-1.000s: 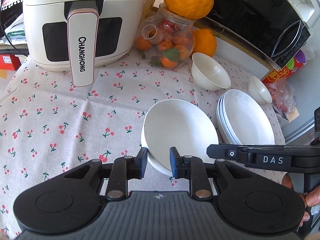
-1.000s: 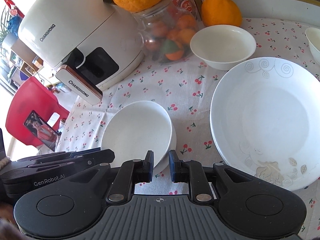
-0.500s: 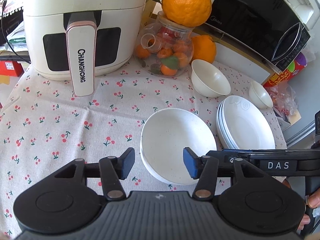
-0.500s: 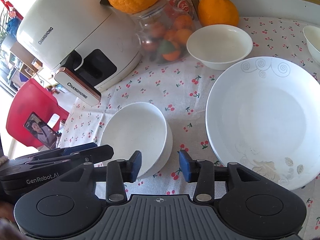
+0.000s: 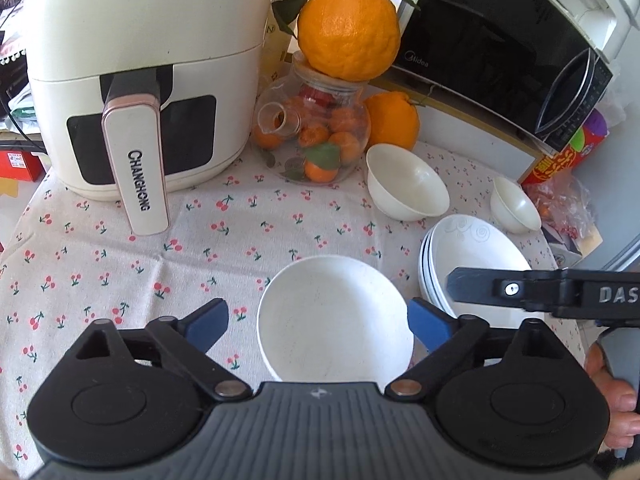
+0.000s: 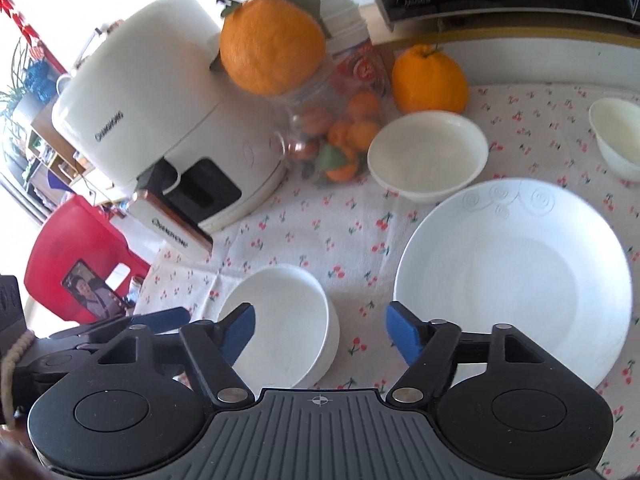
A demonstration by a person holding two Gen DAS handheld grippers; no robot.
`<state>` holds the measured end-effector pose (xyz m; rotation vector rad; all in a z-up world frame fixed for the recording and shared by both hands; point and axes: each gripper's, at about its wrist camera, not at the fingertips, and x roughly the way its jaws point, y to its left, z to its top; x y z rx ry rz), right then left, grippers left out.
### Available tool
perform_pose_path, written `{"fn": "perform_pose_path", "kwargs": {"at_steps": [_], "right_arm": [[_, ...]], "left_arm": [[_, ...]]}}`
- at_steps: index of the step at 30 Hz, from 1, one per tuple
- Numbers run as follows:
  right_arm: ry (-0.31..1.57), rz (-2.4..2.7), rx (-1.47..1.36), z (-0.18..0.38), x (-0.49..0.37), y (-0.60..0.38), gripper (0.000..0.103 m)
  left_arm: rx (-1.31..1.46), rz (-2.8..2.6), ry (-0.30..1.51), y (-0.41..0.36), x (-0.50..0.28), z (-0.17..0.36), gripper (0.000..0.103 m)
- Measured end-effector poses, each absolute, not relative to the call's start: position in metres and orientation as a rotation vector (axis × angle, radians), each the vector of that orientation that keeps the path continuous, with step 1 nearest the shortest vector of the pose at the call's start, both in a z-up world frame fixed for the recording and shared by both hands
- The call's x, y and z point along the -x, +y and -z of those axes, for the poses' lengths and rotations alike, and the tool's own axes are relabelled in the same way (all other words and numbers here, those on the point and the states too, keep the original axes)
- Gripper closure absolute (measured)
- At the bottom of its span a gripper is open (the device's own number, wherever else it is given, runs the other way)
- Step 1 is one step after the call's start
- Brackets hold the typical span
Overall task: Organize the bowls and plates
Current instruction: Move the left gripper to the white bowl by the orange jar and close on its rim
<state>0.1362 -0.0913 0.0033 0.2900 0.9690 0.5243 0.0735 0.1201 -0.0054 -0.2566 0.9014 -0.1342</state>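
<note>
A stack of white shallow bowls (image 5: 334,320) (image 6: 284,320) rests on the cherry-print cloth just ahead of both grippers. My left gripper (image 5: 318,326) is open, its blue pads wide on either side of that stack and clear of it. My right gripper (image 6: 320,330) is open and empty, with the stack behind its left finger. A stack of white plates (image 5: 476,256) (image 6: 516,276) lies to the right. A medium white bowl (image 5: 406,186) (image 6: 428,154) and a small white bowl (image 5: 514,204) (image 6: 618,136) sit farther back.
A white air fryer (image 5: 140,80) (image 6: 160,132) stands at the back left. A glass jar of small oranges (image 5: 316,140) (image 6: 328,128) carries a big orange (image 5: 348,28); another orange (image 5: 392,118) lies beside it. A black microwave (image 5: 500,52) is at the back right.
Both grippers opened from shut and drew back toward me. The left one let go of the shallow bowl, which now sits flat on its stack.
</note>
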Motion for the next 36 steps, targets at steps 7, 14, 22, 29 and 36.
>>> {"fn": "perform_pose_path", "kwargs": {"at_steps": [7,14,22,29,36], "right_arm": [[0.9,-0.457,-0.326,-0.014,-0.154,-0.123,0.009],[0.852,-0.359,-0.378,-0.01,-0.181,-0.15,0.008],[0.838,-0.285,-0.415,0.01,-0.21,-0.168,0.008],[0.813,-0.279,-0.436,0.024,-0.227,-0.172,0.008],[0.776,-0.28,-0.449,0.04,-0.241,-0.167,0.009]], "left_arm": [[0.304,0.097,0.883,0.108,-0.094,0.001,0.0],[0.316,0.055,0.828,0.086,-0.12,0.005,0.0],[0.29,0.012,0.744,0.066,-0.145,0.02,0.0],[0.325,0.026,0.686,0.057,-0.162,0.033,0.001],[0.329,0.091,0.652,0.046,-0.172,0.046,0.016]]}}
